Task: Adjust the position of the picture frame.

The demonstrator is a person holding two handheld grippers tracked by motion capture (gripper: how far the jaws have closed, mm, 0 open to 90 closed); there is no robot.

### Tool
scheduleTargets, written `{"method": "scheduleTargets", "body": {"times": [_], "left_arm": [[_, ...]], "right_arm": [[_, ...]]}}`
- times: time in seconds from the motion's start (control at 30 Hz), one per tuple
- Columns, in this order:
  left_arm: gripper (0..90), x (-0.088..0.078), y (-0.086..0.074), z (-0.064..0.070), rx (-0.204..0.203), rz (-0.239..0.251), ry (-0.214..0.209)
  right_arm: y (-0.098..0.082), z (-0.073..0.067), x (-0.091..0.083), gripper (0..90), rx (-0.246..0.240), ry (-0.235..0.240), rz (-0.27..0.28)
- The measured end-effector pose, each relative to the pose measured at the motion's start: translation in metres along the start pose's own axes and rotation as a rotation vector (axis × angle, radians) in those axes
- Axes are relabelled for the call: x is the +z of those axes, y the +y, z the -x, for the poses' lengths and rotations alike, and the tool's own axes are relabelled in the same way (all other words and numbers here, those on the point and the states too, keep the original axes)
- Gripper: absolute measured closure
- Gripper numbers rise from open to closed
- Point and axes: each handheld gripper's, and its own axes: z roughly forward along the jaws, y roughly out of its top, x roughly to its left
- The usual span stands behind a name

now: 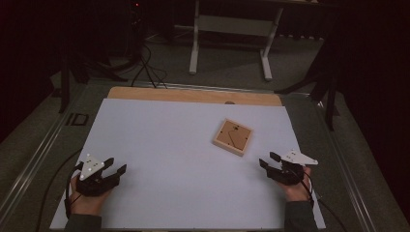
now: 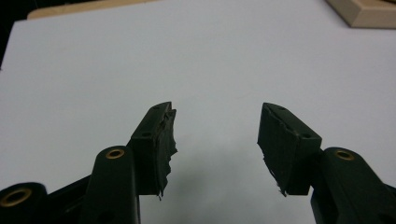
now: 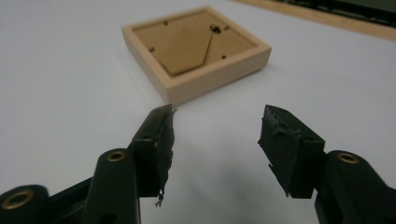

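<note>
right gripper (image 3: 215,122): jaws wide apart, empty — line them up square on the picture frame (image 3: 196,49)'s near edge.
left gripper (image 2: 215,122): wide apart, empty, rests on the desk (image 1: 159,145).

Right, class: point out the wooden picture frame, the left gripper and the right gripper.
wooden picture frame (image 1: 232,137): high view, on its brown backing board.
left gripper (image 1: 116,165): high view, midway between its open fingertips.
right gripper (image 1: 268,159): high view, midway between its open fingertips.

white sheet (image 1: 164,159), wooden tabletop (image 1: 193,95), desk frame (image 1: 232,29)
</note>
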Motion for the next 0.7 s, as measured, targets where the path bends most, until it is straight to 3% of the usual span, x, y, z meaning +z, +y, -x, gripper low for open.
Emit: {"method": "scheduleTargets", "body": {"times": [0.13,0.4,0.7], "left_arm": [[45.8,-0.005,0.000,-0.002,0.006,0.000,0.021],[45.4,-0.014,-0.004,-0.016,-0.068,0.033,0.045],[45.5,-0.009,-0.003,-0.020,-0.076,0.025,0.055]], "right_arm": [[0.001,0.000,-0.002,46.4,-0.005,-0.009,0.012],[0.002,-0.002,0.001,45.4,-0.014,-0.012,-0.009],[0.005,-0.008,0.006,45.8,-0.042,-0.002,-0.023]]}}
